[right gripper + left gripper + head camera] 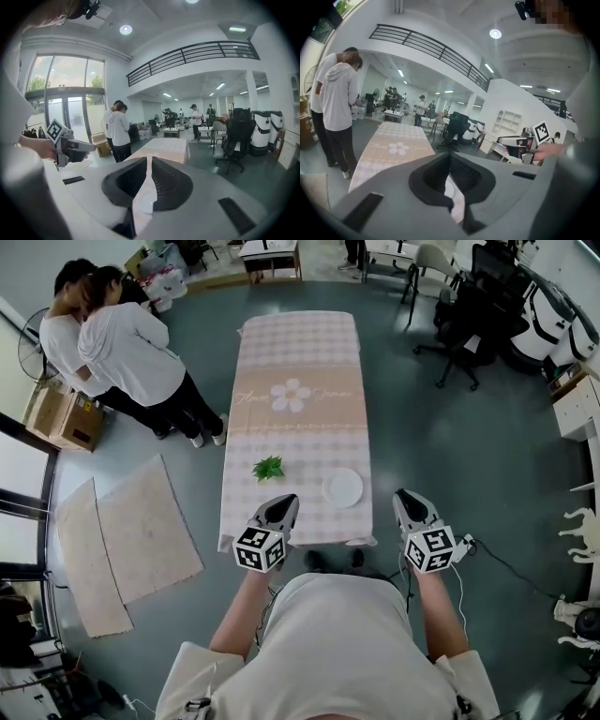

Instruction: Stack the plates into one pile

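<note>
Left gripper [287,501] is pressed together and empty; right gripper [404,495] is closing on nothing. Both hang near the surface's [300,362] six o'clock edge. One white pile of plates [343,487] sits at five o'clock, so stacking looks finished.

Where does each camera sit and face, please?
Head view: on the person's head, facing steeply down at the table, plate, left tool and right tool; forearms and torso show.
Left gripper view: on the left tool, facing along the table past its shut jaws; the right tool, in hand, shows at right.
Right gripper view: on the right tool, facing along the table past its closing, empty jaws; the left tool, in hand, shows at left.
Shared: table and two bystanders, in all three.
</note>
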